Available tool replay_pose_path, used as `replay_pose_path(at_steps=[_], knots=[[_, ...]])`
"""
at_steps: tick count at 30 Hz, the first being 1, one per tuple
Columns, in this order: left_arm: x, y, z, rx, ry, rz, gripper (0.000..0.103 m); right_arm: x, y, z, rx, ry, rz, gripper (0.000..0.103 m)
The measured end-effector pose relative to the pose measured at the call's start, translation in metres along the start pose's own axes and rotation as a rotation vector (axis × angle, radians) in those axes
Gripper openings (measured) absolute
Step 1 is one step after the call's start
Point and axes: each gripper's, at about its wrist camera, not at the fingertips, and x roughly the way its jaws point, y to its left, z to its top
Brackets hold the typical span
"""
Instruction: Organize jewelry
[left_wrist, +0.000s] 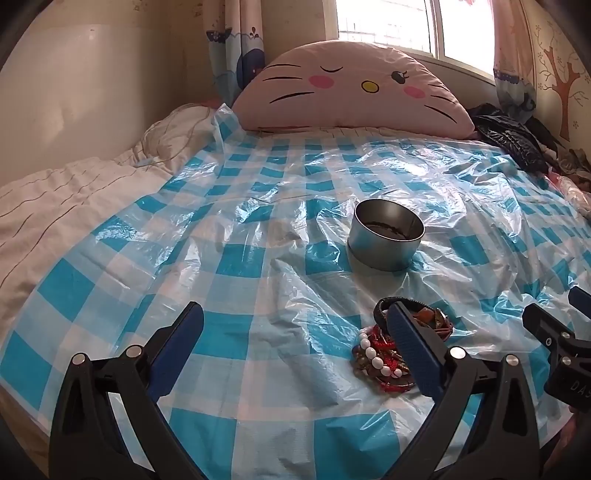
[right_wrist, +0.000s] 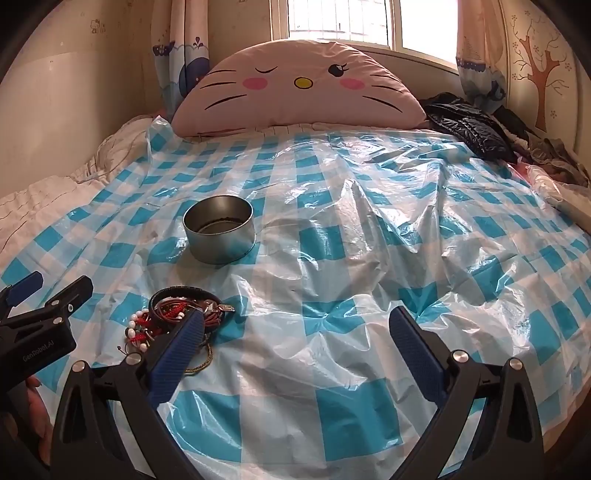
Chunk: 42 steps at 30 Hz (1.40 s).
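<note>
A blue-and-white checked plastic sheet (right_wrist: 332, 258) is lying crinkled over a bed, catching glare from the window (right_wrist: 369, 22) behind. A pink cat-face pillow (right_wrist: 295, 85) is leaning at the head of the bed, with curtains (right_wrist: 184, 55) hanging on either side of the window and a tree decal (right_wrist: 539, 74) showing on the wall. Beyond the tin (right_wrist: 219, 230) and off to its right, a dark jacket (right_wrist: 469, 129) is lying beside the pillow. A white quilt (left_wrist: 74, 192) is bunching along the sheet's left edge.

The tin is standing open on the sheet. The jewelry (right_wrist: 173, 314), a tangle of bracelets and beads, is lying on the sheet just nearer than the tin.

The left gripper (left_wrist: 295, 336) is hovering with jaws spread wide, empty, its right finger overlapping the jewelry in view. The right gripper (right_wrist: 295, 332) is likewise spread wide and empty, the jewelry by its left finger.
</note>
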Motion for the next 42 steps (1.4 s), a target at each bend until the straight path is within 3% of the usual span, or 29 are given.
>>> replay_pose_path(at_steps=[4,16,42], knots=[[0.0,0.001,0.0,-0.004,-0.005,0.003,0.096,0.008,-0.002,0.003,-0.003,0.033,0.004,0.096],[0.001,0.003,-0.001,-0.009,-0.008,0.005,0.096,0.005,0.0,-0.001,0.017,0.01,0.004,0.096],[0.001,0.004,-0.001,-0.008,-0.008,0.003,0.096,0.008,0.004,-0.001,0.0,0.065,-0.008,0.096]])
